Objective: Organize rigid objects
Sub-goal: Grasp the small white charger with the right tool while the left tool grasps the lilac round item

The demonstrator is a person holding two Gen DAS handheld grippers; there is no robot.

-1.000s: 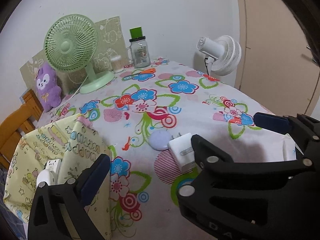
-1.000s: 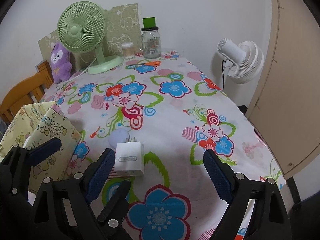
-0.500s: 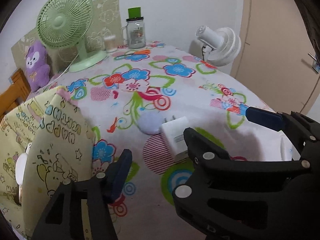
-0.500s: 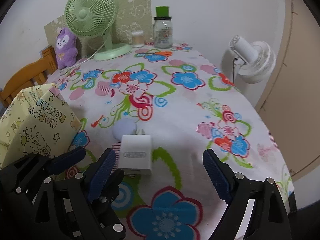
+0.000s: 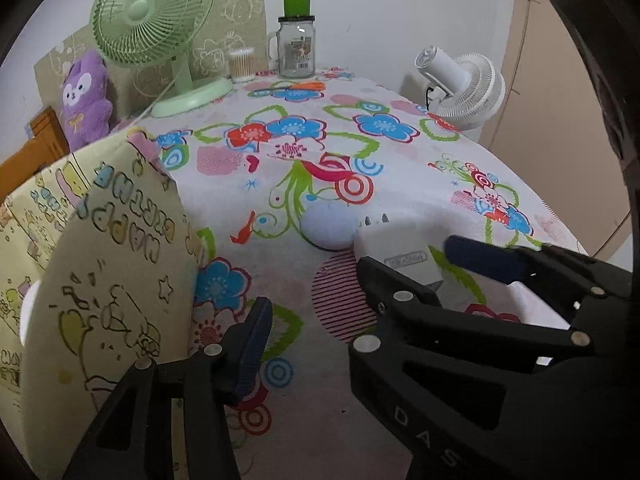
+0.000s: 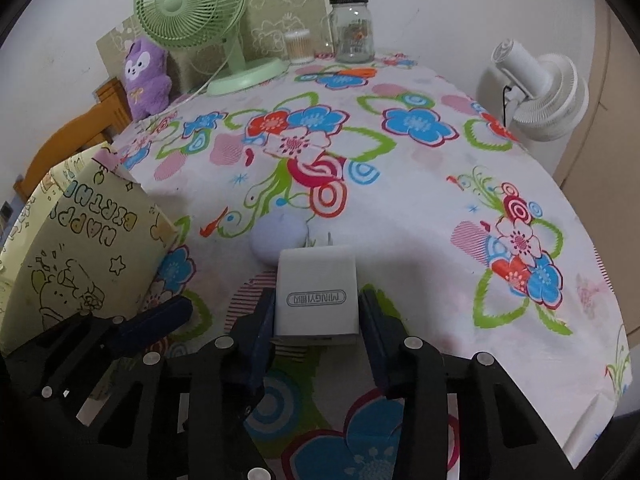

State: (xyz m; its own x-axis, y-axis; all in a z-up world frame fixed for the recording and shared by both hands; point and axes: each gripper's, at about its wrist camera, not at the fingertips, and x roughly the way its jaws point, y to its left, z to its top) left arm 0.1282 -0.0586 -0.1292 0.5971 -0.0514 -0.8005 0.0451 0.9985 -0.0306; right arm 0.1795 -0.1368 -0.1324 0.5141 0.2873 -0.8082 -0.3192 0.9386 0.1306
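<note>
A white charger point(image 6: 316, 296) with its prongs pointing away sits on the flowered tablecloth point(image 6: 400, 200), touching a lilac round puck point(image 6: 276, 236). My right gripper point(image 6: 316, 314) is shut on the charger, one pad on each side. In the left wrist view the charger point(image 5: 404, 252) shows between the right gripper's point(image 5: 412, 258) fingers, with the puck point(image 5: 328, 226) just beyond it. My left gripper point(image 5: 320, 312) hangs open and empty beside the yellow gift bag point(image 5: 100, 260). Its right finger is hidden behind the right gripper.
The gift bag point(image 6: 80, 248) stands at the table's left edge. At the back are a green fan point(image 5: 152, 20), a purple plush point(image 5: 86, 96), a swab tub point(image 5: 241, 65) and a glass jar point(image 5: 296, 48). A white fan point(image 5: 460, 84) stands past the right edge.
My right gripper moved forward and shut on the charger. My left gripper came away from over the bag's mouth towards the right, and its visible finger moved inward.
</note>
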